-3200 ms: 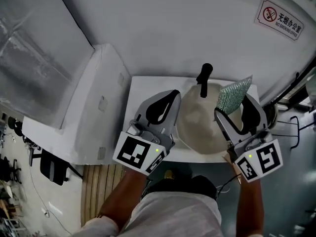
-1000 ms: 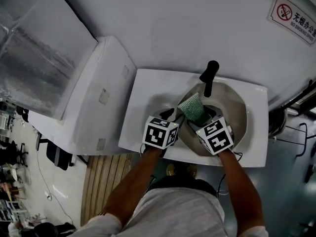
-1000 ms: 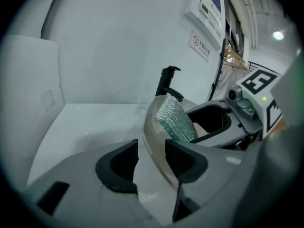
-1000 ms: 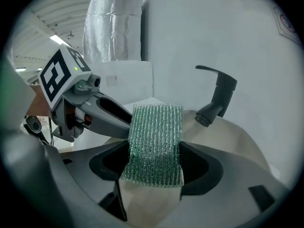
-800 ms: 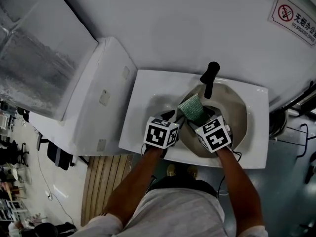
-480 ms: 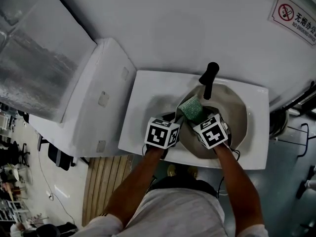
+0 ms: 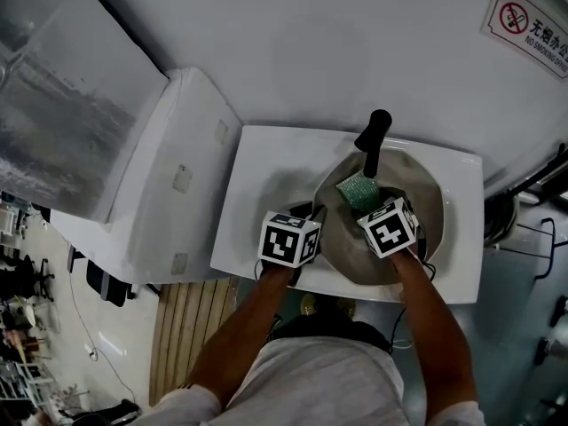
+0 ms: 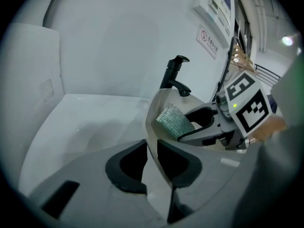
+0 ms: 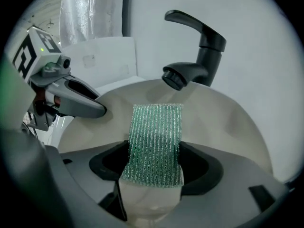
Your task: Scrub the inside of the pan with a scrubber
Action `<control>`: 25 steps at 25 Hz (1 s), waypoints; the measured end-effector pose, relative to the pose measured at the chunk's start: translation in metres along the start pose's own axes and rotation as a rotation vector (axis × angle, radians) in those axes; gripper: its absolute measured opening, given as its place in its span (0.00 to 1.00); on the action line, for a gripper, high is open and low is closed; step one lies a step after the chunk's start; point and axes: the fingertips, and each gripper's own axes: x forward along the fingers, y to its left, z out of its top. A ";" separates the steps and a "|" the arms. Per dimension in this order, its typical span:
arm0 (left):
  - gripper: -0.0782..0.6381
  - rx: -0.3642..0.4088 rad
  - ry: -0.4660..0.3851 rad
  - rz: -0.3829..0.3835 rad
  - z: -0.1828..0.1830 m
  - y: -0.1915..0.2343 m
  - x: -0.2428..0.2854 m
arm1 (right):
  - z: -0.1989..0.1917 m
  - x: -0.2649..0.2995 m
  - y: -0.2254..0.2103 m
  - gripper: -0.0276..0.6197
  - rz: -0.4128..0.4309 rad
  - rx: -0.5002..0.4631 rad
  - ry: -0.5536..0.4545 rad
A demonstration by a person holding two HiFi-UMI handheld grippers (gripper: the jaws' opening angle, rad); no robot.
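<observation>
Below the faucet (image 7: 373, 140) the pan (image 7: 432, 204) sits in the sink (image 7: 266, 162); the left gripper (image 8: 152, 158), jaws just closing, pinches its rim, while the right gripper (image 9: 153, 167) clamps the scrubber (image 9: 156, 137) inside it

Left tool (image 8: 152, 146), right tool (image 9: 154, 154) – two; one pan (image 7: 426, 198), one scrubber (image 7: 358, 190), one faucet (image 7: 374, 138), one sink (image 7: 266, 167), one sign (image 7: 531, 20).

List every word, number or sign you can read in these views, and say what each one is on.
"无烟办公": no-smoking sign on the wall, beside a crossed-cigarette symbol; the line runs off the frame edge.
Small line beneath those characters: too small to read.
Panel higher on the wall, left gripper view: print too blurred to read.
</observation>
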 end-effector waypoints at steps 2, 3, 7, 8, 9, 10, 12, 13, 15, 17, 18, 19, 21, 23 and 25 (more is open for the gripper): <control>0.22 0.000 0.000 -0.001 0.000 0.000 0.000 | -0.005 -0.002 -0.010 0.57 -0.023 -0.006 0.019; 0.22 0.001 0.000 -0.001 0.000 0.000 0.000 | -0.009 -0.004 -0.016 0.57 -0.035 -0.007 0.029; 0.22 0.001 0.000 -0.003 0.000 0.000 0.000 | -0.019 -0.014 -0.038 0.57 -0.098 0.007 0.058; 0.22 0.001 0.000 -0.004 0.000 0.001 0.000 | -0.021 -0.016 -0.042 0.57 -0.107 0.010 0.065; 0.22 0.000 0.000 -0.005 -0.001 0.001 0.000 | -0.023 -0.019 -0.045 0.57 -0.115 0.012 0.072; 0.22 0.000 0.000 -0.006 -0.001 0.001 0.000 | -0.025 -0.021 -0.048 0.57 -0.124 0.014 0.078; 0.22 -0.002 -0.001 -0.008 -0.001 0.000 0.000 | -0.028 -0.026 -0.052 0.57 -0.138 0.021 0.087; 0.22 -0.004 -0.001 -0.009 0.000 0.000 0.000 | -0.029 -0.028 -0.053 0.57 -0.144 0.024 0.089; 0.22 -0.008 -0.002 -0.012 0.000 0.000 0.000 | -0.028 -0.035 -0.053 0.57 -0.153 0.026 0.085; 0.22 -0.009 -0.002 -0.013 0.000 0.000 0.000 | -0.025 -0.041 -0.047 0.57 -0.138 0.012 0.076; 0.22 -0.009 -0.002 -0.014 0.000 0.000 0.000 | -0.023 -0.044 -0.040 0.57 -0.123 0.002 0.069; 0.22 -0.009 -0.003 -0.014 0.000 0.000 0.000 | -0.020 -0.046 -0.033 0.57 -0.107 -0.008 0.062; 0.22 -0.011 -0.005 -0.014 0.000 0.001 -0.001 | -0.016 -0.047 -0.014 0.57 -0.072 -0.014 0.051; 0.22 -0.011 -0.005 -0.015 0.000 0.001 0.000 | -0.013 -0.046 0.004 0.57 -0.037 0.002 0.043; 0.22 -0.007 -0.005 -0.018 0.001 0.001 0.000 | -0.010 -0.042 0.019 0.57 -0.008 0.004 0.036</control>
